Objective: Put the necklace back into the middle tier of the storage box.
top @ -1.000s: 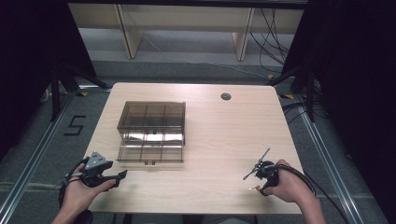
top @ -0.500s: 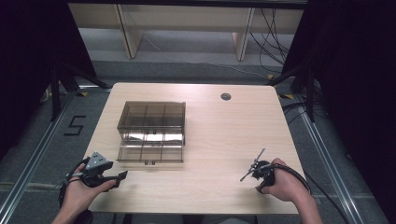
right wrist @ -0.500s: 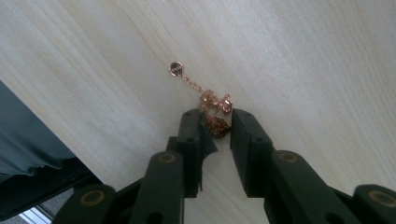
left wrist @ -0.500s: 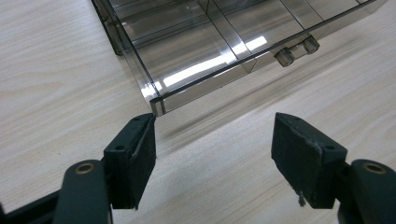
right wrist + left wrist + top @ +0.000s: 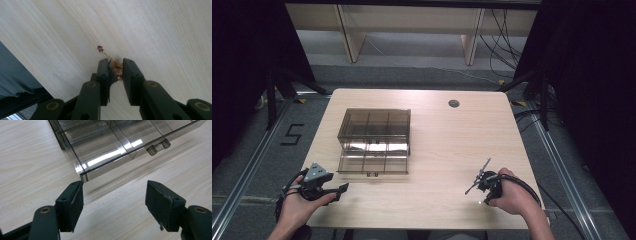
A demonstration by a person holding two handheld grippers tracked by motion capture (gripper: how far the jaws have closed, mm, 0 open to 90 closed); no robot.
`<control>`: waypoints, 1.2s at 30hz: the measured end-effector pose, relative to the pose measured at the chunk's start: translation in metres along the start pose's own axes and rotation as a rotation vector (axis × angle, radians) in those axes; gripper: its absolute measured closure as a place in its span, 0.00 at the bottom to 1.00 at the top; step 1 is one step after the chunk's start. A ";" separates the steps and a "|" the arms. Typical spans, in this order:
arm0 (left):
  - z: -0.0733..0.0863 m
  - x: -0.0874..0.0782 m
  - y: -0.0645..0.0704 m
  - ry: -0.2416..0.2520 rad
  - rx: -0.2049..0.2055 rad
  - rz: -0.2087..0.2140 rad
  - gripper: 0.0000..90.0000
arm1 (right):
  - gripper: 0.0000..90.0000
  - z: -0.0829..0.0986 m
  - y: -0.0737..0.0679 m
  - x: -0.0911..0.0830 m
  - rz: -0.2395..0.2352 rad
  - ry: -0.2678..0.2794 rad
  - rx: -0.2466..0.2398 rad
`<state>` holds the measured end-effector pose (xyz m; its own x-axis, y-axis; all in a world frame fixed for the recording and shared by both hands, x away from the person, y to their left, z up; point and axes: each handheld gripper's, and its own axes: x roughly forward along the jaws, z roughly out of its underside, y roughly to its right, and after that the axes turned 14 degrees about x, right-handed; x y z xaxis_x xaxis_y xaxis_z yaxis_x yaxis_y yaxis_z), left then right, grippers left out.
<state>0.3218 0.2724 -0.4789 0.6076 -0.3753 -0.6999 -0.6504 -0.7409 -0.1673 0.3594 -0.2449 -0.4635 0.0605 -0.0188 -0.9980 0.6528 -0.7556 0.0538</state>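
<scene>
Right gripper has dipped to the table's near edge since a second ago and pinches a small coppery chain. Left gripper waits wide open, empty, by the clear organizer box, probably where the chain's headed.

A single digit, "5", is marked in black on the grey floor just left of the bench, near its far-left leg. Nothing else is readable; the clear box, bench and tools carry no lettering.
</scene>
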 end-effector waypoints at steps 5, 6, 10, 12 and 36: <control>0.000 0.000 0.000 -0.013 -0.002 0.010 0.34 | 0.83 -0.007 -0.010 0.004 -0.027 0.000 0.000; 0.000 0.000 0.000 -0.013 -0.002 0.010 0.34 | 0.83 -0.007 -0.010 0.004 -0.027 0.000 0.000; 0.000 0.000 0.000 -0.007 -0.002 0.004 0.34 | 0.83 -0.010 -0.014 0.006 -0.045 -0.007 -0.008; 0.000 0.000 0.000 -0.010 -0.002 0.011 0.34 | 0.84 -0.012 -0.015 0.007 -0.043 -0.007 -0.019; 0.000 0.004 0.003 0.032 -0.045 -0.001 0.33 | 1.00 -0.022 -0.017 -0.001 -0.034 -0.029 0.024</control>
<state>0.3222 0.2682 -0.4821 0.6228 -0.3920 -0.6771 -0.6293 -0.7652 -0.1358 0.3644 -0.2174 -0.4623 0.0166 -0.0119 -0.9998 0.6356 -0.7718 0.0197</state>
